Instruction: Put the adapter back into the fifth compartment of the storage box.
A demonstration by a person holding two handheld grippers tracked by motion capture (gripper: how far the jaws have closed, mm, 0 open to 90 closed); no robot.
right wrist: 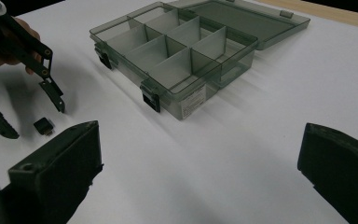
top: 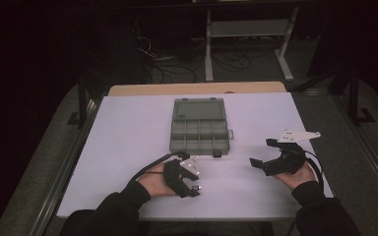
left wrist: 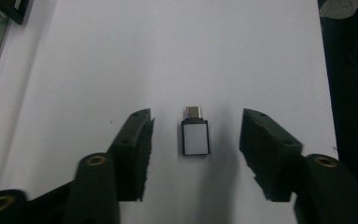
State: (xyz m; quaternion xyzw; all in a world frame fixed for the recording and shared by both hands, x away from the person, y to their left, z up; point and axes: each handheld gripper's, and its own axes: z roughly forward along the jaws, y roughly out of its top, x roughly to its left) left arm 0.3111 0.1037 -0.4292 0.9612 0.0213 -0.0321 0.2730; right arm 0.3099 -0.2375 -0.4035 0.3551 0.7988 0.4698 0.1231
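A small black USB adapter with a silver plug lies flat on the white table, near its front edge. My left gripper points down over it. Its jaws stand one on each side of the adapter with a gap on both sides, neither pad touching it. The right gripper view shows the same adapter between the left gripper's fingers. My right gripper rests at the table's right, open wide with nothing between its jaws.
A clear grey compartment box sits at the table's middle with its lid laid open toward the far side; its several compartments look empty. Beyond the far edge stand a white shelf frame and cables on the floor.
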